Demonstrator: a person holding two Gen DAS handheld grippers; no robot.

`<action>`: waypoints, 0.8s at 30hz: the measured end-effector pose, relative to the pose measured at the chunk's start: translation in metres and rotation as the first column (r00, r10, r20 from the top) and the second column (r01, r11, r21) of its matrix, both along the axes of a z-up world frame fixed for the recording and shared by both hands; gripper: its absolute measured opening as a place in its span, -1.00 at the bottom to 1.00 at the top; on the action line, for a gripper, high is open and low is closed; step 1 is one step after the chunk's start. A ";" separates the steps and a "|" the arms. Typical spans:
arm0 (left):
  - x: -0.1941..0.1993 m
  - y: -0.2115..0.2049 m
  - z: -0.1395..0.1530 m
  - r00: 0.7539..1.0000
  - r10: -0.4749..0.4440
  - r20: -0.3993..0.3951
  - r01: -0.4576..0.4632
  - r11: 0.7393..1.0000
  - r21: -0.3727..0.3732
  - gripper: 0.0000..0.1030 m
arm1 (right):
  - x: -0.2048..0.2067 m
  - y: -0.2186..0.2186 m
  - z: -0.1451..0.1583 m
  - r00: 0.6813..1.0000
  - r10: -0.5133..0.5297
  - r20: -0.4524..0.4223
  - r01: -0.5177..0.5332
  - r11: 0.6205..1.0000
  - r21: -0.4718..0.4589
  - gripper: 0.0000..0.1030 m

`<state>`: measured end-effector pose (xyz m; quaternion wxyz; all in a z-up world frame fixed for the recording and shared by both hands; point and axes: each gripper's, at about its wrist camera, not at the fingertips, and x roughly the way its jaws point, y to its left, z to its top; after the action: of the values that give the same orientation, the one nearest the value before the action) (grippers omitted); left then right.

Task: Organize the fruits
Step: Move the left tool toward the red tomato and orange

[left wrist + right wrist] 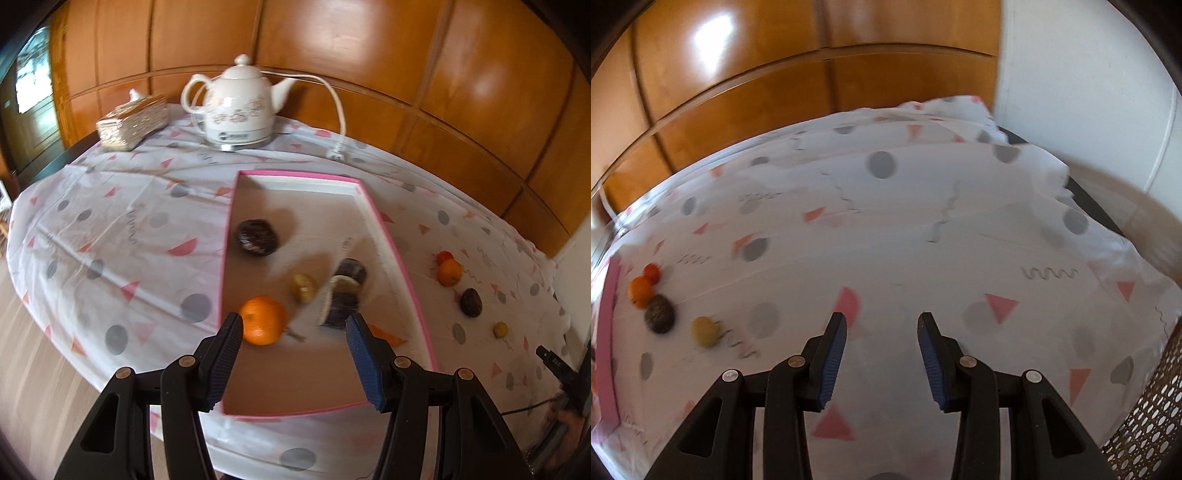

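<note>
A pink-rimmed tray (384,229) lies on the table. In it are an orange (263,319), a dark round fruit (257,237), a small yellow-green fruit (303,288) and dark halved fruit (343,295). My left gripper (294,334) is open and empty above the tray's near part. On the cloth right of the tray lie a small red fruit (444,255), an orange (449,272), a dark fruit (471,302) and a small yellow fruit (501,329). The same four show in the right wrist view: red (652,272), orange (640,291), dark (659,314), yellow (705,331). My right gripper (882,330) is open and empty over bare cloth.
A white teapot-shaped kettle (240,105) with cord and plug (337,153) stands at the back, with a gold tissue box (133,122) to its left. Wooden wall panels run behind the table. A perforated basket (1145,413) stands at the right table edge.
</note>
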<state>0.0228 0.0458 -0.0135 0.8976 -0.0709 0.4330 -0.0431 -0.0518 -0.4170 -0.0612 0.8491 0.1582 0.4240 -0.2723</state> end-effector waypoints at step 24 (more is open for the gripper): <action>0.024 -0.089 0.012 0.977 -0.211 0.013 0.210 0.977 0.044 0.14 | -0.010 -0.028 -0.022 0.993 -0.120 0.005 0.120 0.993 -0.019 -0.08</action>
<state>0.0467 -0.0434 -0.0018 0.8931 -0.0050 0.4308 -0.1294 -0.0620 -0.4451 -0.0828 0.8336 0.1758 0.4092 -0.3266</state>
